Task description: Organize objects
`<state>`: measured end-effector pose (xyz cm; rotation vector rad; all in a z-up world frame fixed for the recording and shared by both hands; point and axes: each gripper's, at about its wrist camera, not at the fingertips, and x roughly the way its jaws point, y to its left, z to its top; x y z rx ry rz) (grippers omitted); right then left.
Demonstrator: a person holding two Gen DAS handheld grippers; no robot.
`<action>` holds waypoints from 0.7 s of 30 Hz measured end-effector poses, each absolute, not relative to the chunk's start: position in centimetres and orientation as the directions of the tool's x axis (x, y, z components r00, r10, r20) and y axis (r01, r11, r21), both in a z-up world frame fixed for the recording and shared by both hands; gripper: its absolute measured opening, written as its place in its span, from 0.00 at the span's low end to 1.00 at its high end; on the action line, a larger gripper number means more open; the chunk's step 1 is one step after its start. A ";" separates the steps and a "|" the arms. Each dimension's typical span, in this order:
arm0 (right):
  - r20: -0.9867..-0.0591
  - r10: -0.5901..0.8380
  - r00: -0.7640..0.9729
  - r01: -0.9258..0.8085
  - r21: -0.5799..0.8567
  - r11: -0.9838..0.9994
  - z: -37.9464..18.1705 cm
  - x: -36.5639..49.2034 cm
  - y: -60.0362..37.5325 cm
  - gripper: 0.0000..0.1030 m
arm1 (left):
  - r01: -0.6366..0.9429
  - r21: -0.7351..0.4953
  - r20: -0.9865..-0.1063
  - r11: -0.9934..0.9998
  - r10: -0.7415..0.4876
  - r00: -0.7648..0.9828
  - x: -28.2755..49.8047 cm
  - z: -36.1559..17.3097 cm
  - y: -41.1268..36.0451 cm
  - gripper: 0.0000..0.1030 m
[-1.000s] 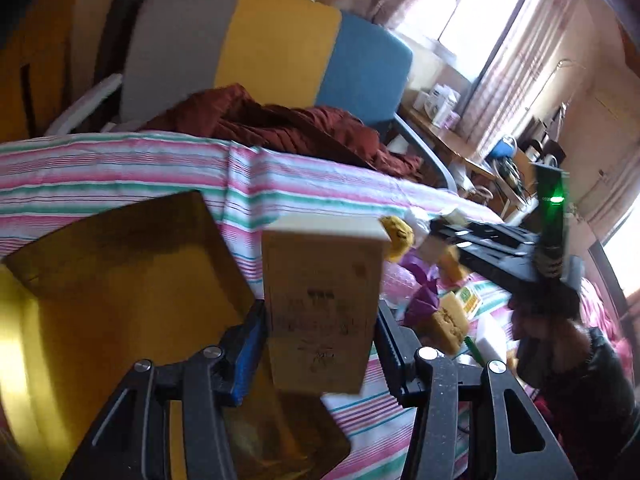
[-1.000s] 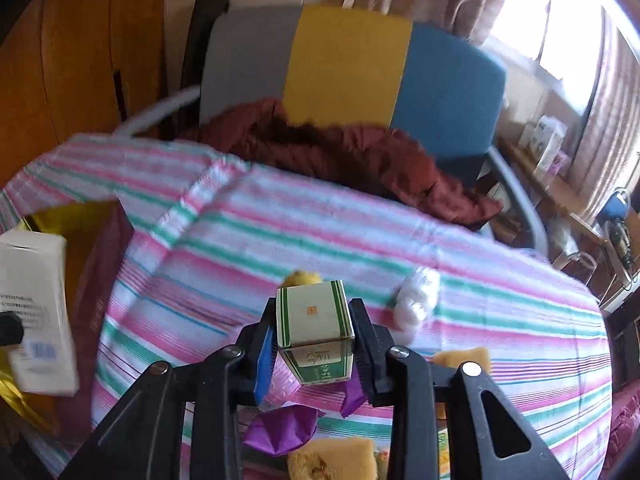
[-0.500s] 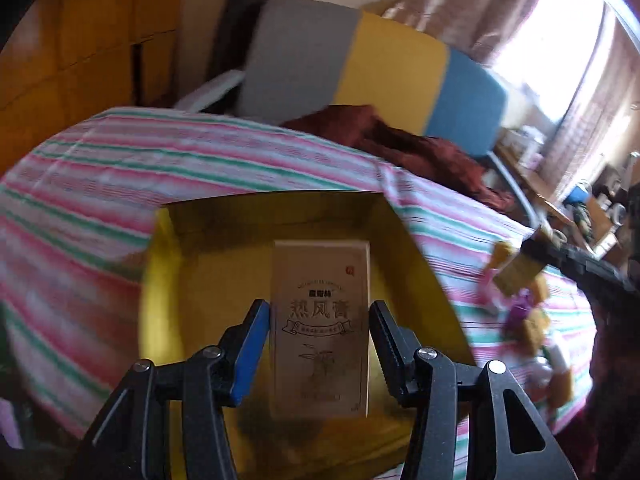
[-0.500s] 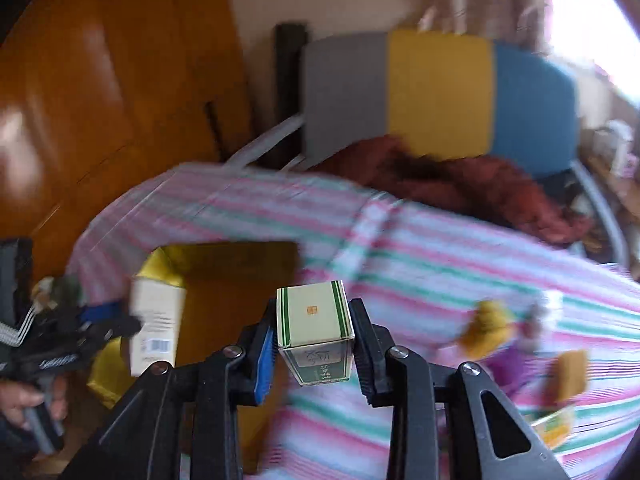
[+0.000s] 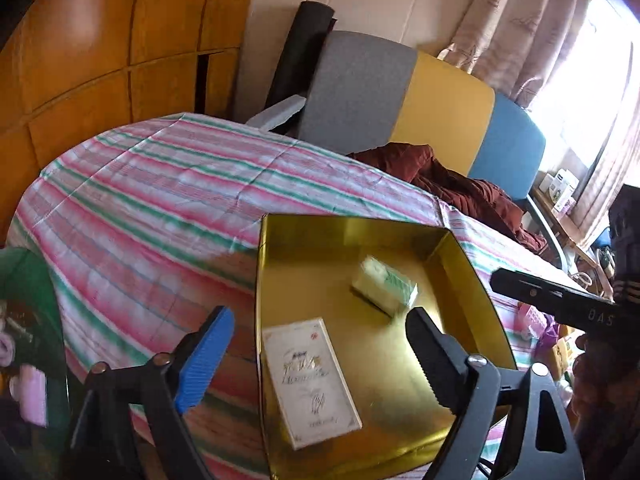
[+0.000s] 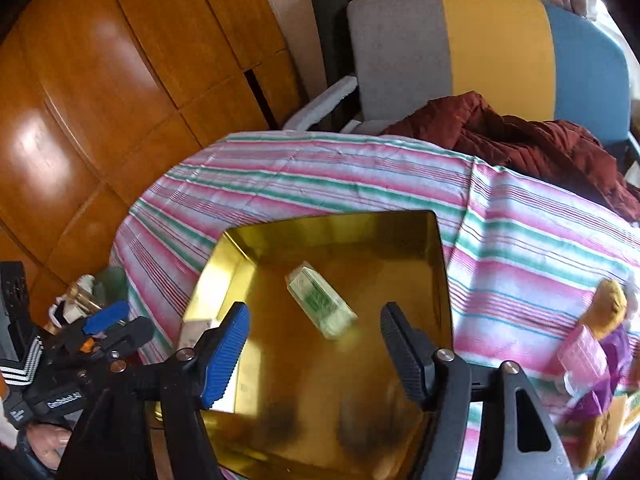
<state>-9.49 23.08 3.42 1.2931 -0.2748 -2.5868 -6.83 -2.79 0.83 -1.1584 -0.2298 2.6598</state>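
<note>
A gold tray point(image 5: 352, 226) point(image 6: 328, 228) stands on the striped tablecloth. A flat white box point(image 5: 310, 380) lies on the tray's floor near its left wall. My left gripper point(image 5: 318, 360) hangs above this box with its jaws opening and nothing pressed between the pads. A small green-and-white box point(image 6: 320, 300) point(image 5: 384, 286), blurred, lies loose further in. Over it my right gripper point(image 6: 316, 340) is opening too, clear of the box. The left gripper point(image 6: 116, 326) also shows at the left in the right wrist view.
A chair point(image 6: 496, 40) with a grey, yellow and blue back holds a maroon garment point(image 6: 520, 140) behind the table. Several small items, among them a yellow lump point(image 6: 608, 304) and a pink box point(image 6: 580, 352), lie right of the tray. A wooden wardrobe point(image 6: 100, 100) stands to the left.
Both grippers swung left over the gold tray and opened. The white box left the left gripper and the green box left the right one; both now lie in the tray.
</note>
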 end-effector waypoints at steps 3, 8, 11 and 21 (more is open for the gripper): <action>-0.766 -0.250 -0.592 0.113 0.228 -0.967 2.7 -7.9 22.7 0.74 | -0.106 -0.224 -0.705 -0.969 0.236 -0.668 -5.8 0.3 -3.2 0.86; -0.753 -0.139 -0.643 0.106 0.092 -0.990 1.8 -4.8 21.2 0.74 | -0.076 -0.190 -0.713 -0.979 0.191 -0.675 -4.5 -0.1 -2.9 0.87; -0.707 -0.048 -0.705 0.092 -0.024 -0.995 1.8 -2.9 20.0 0.74 | -0.077 -0.163 -0.693 -0.984 0.170 -0.701 -3.7 0.2 -2.6 0.94; -0.666 0.001 -0.746 0.019 -0.022 -1.000 2.1 -1.1 20.4 0.74 | -0.077 -0.052 -0.611 -0.996 0.093 -0.786 -1.5 2.1 -1.3 1.00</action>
